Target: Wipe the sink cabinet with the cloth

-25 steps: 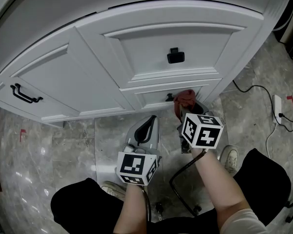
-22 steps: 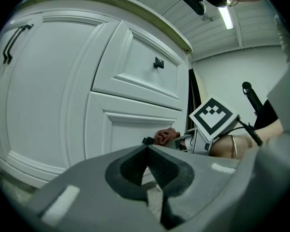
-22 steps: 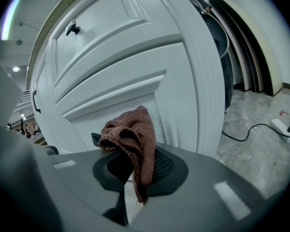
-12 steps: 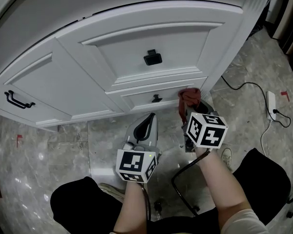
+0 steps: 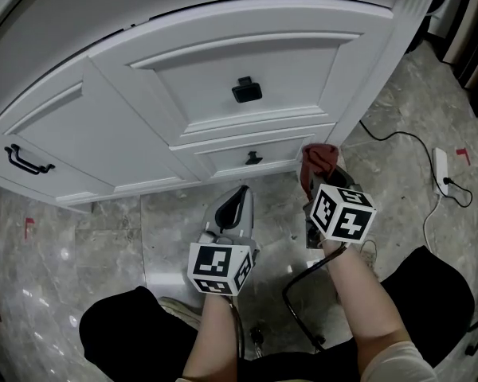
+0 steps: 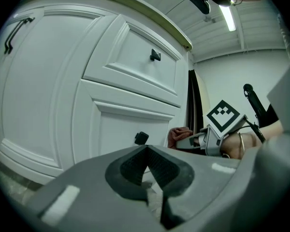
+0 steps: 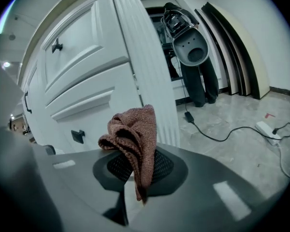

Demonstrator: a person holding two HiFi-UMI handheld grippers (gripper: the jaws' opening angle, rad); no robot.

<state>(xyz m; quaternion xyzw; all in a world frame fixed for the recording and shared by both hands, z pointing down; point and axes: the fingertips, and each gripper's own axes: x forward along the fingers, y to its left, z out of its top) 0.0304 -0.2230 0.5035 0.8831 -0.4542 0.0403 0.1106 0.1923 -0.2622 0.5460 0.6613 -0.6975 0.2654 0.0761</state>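
Note:
The white sink cabinet (image 5: 247, 62) fills the top of the head view, with panelled doors and drawers and small black knobs (image 5: 246, 90). A crumpled reddish-brown cloth (image 5: 319, 162) is pinched in my right gripper (image 5: 322, 183), which is shut on it and holds it close to the cabinet's lower right corner, beside the lower drawer (image 5: 255, 159). In the right gripper view the cloth (image 7: 133, 139) sticks up from the shut jaws before the fluted corner post (image 7: 145, 62). My left gripper (image 5: 237, 207) hangs below the lower drawer, shut and holding nothing. The left gripper view shows the jaws of the left gripper (image 6: 147, 166) touching.
A grey marble floor (image 5: 103, 245) runs under the cabinet. A white power strip (image 5: 440, 165) with a black cable (image 5: 398, 138) lies on the floor at the right. Dark panels (image 7: 232, 47) and a grey appliance (image 7: 191, 47) stand by the far wall. My knees are at the bottom.
The right gripper has carried the cloth rightward along the lower drawer to the cabinet's corner post. The left gripper has barely moved. The head view has shifted slightly right.

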